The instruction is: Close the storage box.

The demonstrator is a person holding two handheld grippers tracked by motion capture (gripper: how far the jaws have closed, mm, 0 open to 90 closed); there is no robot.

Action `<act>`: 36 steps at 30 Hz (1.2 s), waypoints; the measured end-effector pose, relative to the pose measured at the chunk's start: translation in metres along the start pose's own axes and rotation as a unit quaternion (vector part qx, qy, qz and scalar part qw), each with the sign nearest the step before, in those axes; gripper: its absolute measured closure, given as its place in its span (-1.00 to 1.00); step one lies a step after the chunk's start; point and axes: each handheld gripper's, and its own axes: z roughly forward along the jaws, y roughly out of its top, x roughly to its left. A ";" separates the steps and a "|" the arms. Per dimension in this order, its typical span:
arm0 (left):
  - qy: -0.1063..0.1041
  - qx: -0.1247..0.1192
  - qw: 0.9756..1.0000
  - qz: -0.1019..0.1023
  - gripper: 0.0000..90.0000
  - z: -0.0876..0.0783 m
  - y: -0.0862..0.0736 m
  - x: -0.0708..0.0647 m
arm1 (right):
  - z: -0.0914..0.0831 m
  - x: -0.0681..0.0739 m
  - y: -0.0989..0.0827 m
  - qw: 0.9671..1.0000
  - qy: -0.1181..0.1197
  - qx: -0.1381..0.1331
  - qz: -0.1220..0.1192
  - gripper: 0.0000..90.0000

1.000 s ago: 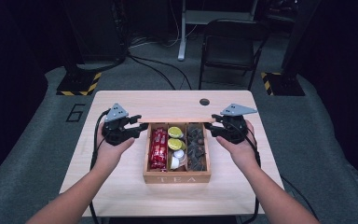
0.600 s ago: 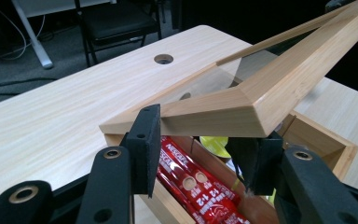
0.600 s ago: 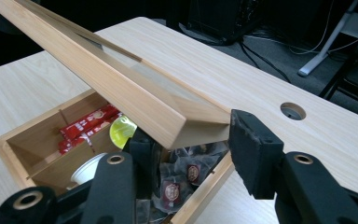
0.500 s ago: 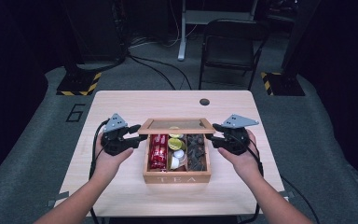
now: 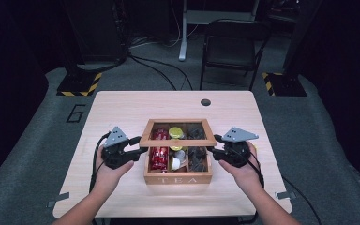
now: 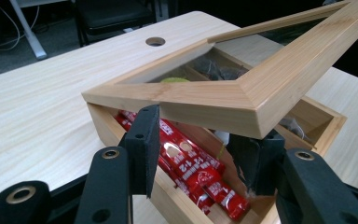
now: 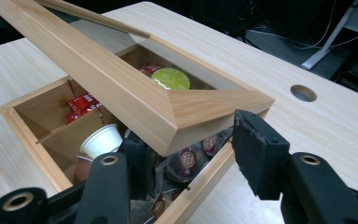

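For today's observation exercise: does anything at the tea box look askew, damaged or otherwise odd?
The glass-paned lid sits half open, tilted over the tea box, with a corner between each set of tongs, left and right. The right tongs' pad looks frayed and chipped at its edges. Nothing appears spilled.

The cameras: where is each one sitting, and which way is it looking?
High view: above the table's near side, looking forward and down at the tea box; both forearms and each hand-held gripper show.
Left gripper view: rides the left hand-held gripper, looking along its black jaws at the lid corner and red packets.
Right gripper view: rides the right hand-held gripper, looking along its jaws under the opposite lid corner at a white cup.
Both gripper views share the half-raised lid and the table hole.
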 end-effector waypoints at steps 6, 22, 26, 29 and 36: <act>-0.002 0.006 1.000 0.001 0.19 0.001 -0.012 -0.004 | 0.001 0.006 -0.013 1.000 0.000 0.002 0.006 0.12; -0.010 0.011 1.000 -0.014 0.19 0.011 -0.050 -0.011 | 0.004 0.021 -0.044 0.999 -0.004 0.028 -0.019 0.13; -0.005 0.014 1.000 -0.013 0.19 0.014 -0.058 -0.014 | 0.005 0.025 -0.051 0.999 -0.003 0.032 -0.019 0.13; -0.005 0.019 1.000 -0.012 0.20 0.016 -0.063 -0.014 | 0.007 0.027 -0.056 0.999 -0.001 0.036 -0.015 0.13; -0.020 0.030 0.999 -0.019 0.12 0.019 -0.072 -0.016 | 0.011 0.029 -0.066 0.999 0.012 0.045 0.011 0.13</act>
